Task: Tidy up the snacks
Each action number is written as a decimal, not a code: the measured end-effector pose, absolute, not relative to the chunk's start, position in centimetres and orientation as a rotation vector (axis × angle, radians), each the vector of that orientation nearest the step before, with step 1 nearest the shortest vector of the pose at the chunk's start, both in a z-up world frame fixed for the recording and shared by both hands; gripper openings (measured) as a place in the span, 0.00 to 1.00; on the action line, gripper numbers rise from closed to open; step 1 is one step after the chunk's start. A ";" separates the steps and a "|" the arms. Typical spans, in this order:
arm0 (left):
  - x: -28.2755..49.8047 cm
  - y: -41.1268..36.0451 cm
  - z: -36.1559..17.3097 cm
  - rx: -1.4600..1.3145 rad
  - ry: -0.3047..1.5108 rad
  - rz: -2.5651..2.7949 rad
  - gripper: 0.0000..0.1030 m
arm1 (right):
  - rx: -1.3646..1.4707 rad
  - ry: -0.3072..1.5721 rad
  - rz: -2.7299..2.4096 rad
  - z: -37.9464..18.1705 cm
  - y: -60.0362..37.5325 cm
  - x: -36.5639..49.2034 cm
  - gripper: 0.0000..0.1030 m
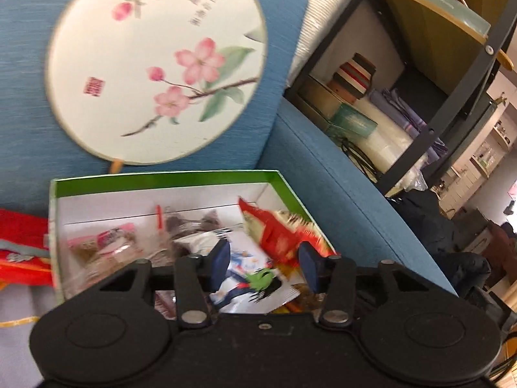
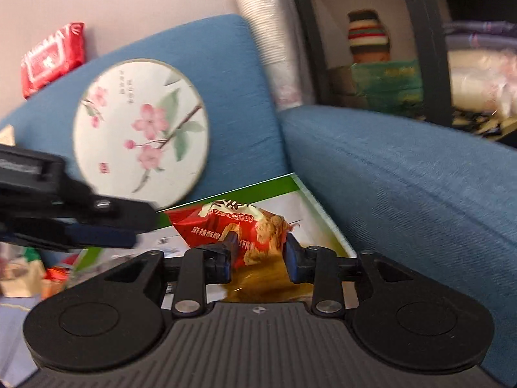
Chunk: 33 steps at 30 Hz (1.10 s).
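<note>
An open green-rimmed box (image 1: 161,177) on the blue sofa holds several snack packets. My left gripper (image 1: 265,257) hangs open just above them, over a white and blue packet (image 1: 240,286), and its pads touch nothing. A red snack packet (image 1: 281,236) sits tilted at the box's right side, blurred. In the right wrist view the same red packet (image 2: 223,220) stands between the pads of my right gripper (image 2: 260,242), which touch it on both sides above the box (image 2: 300,190). The left gripper (image 2: 126,229) reaches in from the left there.
A round flower-painted fan (image 1: 155,64) leans on the sofa back behind the box. The sofa arm (image 2: 404,194) runs along the box's right side, with a dark shelf unit (image 1: 420,97) beyond it. More red packets (image 1: 22,249) lie left of the box.
</note>
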<state>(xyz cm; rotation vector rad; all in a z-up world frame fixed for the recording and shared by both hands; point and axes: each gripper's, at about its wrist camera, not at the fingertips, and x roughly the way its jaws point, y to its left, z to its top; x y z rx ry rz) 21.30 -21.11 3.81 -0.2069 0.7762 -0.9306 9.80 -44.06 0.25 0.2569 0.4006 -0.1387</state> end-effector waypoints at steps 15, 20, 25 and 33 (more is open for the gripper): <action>17.8 -9.5 5.7 -0.210 0.652 -0.718 1.00 | 0.303 0.339 0.100 2.4 -39.2 6.2 1.00; 18.4 -4.6 3.7 -0.246 0.677 -0.541 1.00 | 0.245 0.375 0.223 2.1 -35.1 6.1 1.00; 21.0 -3.0 1.7 -0.380 0.721 -0.433 1.00 | 0.157 0.395 0.246 1.6 -32.7 5.8 1.00; 25.7 -6.1 0.1 -0.404 0.714 -0.382 0.95 | 0.175 0.387 0.258 1.6 -33.1 6.0 1.00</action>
